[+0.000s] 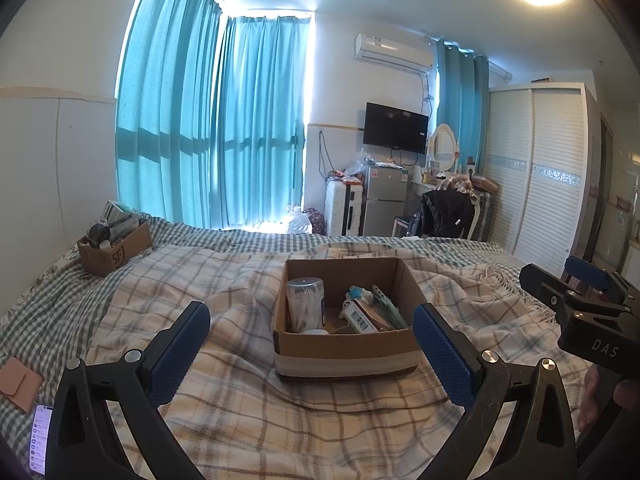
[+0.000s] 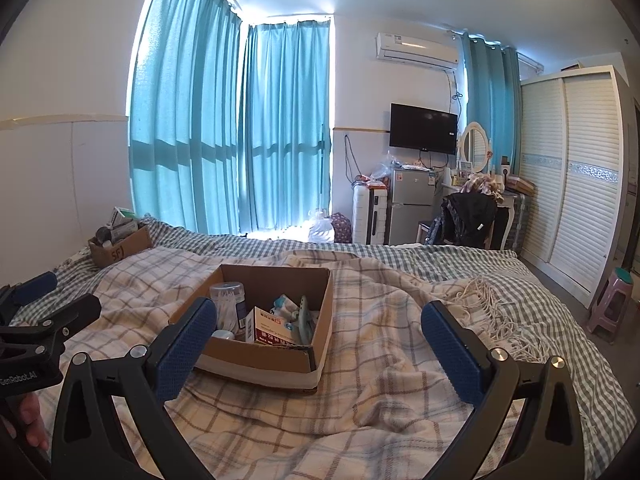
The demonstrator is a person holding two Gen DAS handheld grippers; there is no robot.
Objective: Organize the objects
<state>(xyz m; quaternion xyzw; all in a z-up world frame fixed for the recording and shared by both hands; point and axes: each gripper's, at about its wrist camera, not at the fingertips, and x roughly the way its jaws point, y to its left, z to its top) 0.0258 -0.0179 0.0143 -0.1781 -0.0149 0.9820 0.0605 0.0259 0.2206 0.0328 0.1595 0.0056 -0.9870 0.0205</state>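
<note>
An open cardboard box (image 1: pixel 352 346) sits on the plaid blanket in the middle of the bed; it also shows in the right wrist view (image 2: pixel 260 356). Inside are a clear jar of cotton swabs (image 1: pixel 306 304), a red-and-white medicine carton (image 2: pixel 269 326) and other small items. My left gripper (image 1: pixel 316 336) is open and empty, held just in front of the box. My right gripper (image 2: pixel 324 328) is open and empty, to the right of the box, and shows at the right edge of the left wrist view (image 1: pixel 576 284). A second cardboard box (image 1: pixel 114 246) full of items stands at the bed's far left.
A phone (image 1: pixel 40 442) and a pink wallet-like pouch (image 1: pixel 18 382) lie on the bed at near left. A plastic stool (image 2: pixel 610 300) stands on the floor to the right. A fridge, suitcase, chair and wardrobe line the far wall.
</note>
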